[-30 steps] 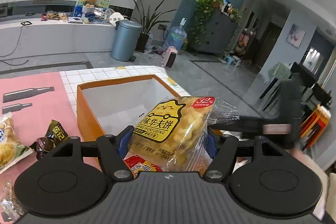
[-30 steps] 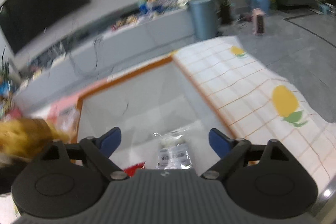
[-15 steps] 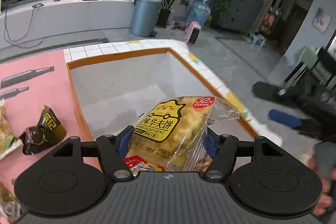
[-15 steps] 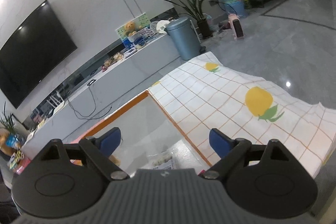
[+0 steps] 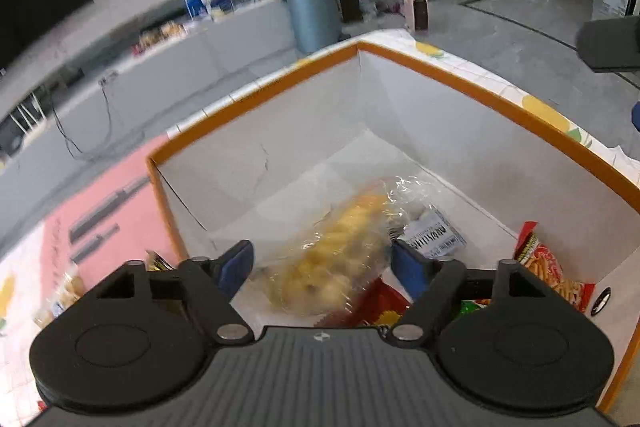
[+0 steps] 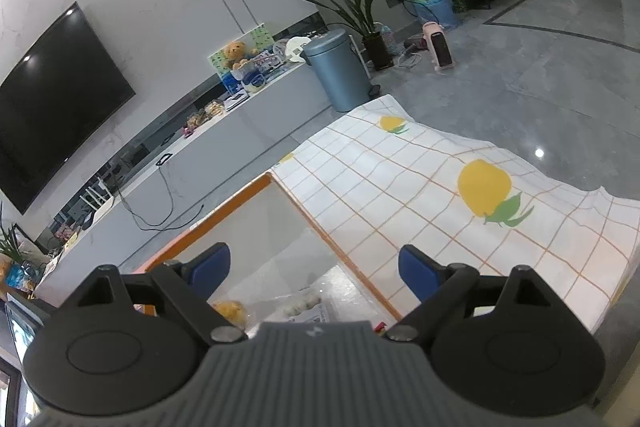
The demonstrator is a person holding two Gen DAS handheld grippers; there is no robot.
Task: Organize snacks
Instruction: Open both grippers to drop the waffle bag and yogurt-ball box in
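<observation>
Since the left gripper [image 5: 322,269] is opening over the orange-rimmed box [image 5: 472,95], let the jaws finish spreading before you pull back; the yellow snack bag [image 5: 336,259] sits between the blue pads [image 5: 236,265], blurred, no longer pinched as far as I can judge, so it looks to be dropping onto the box floor. Withdraw straight up and back along the fingers so a pad doesn't snag the clear wrapper; keep clear of the red snack packet [image 5: 540,263] leaning at the right wall. Left wrist view limits: whether the bag has touched bottom I can't tell; the barcode-label pack [image 5: 434,237] beside it is half covered; more red and green wrappers sit under the gripper body, mostly cut off; loose snacks [image 5: 60,295] on the pink mat [image 5: 108,203] are clipped at the left edge; a dark shape at the right edge is probably the other gripper.

Right wrist view: right gripper [image 6: 314,269] jaws stand apart, nothing between them; it hangs above the box corner [image 6: 264,179] beside the lemon-print cloth [image 6: 440,179]; park it there until the left is out. Only a sliver of the box interior shows, with a yellow bag [image 6: 229,309] and a pale pack [image 6: 304,305] partly behind the gripper body; the rest of the box is hidden.
</observation>
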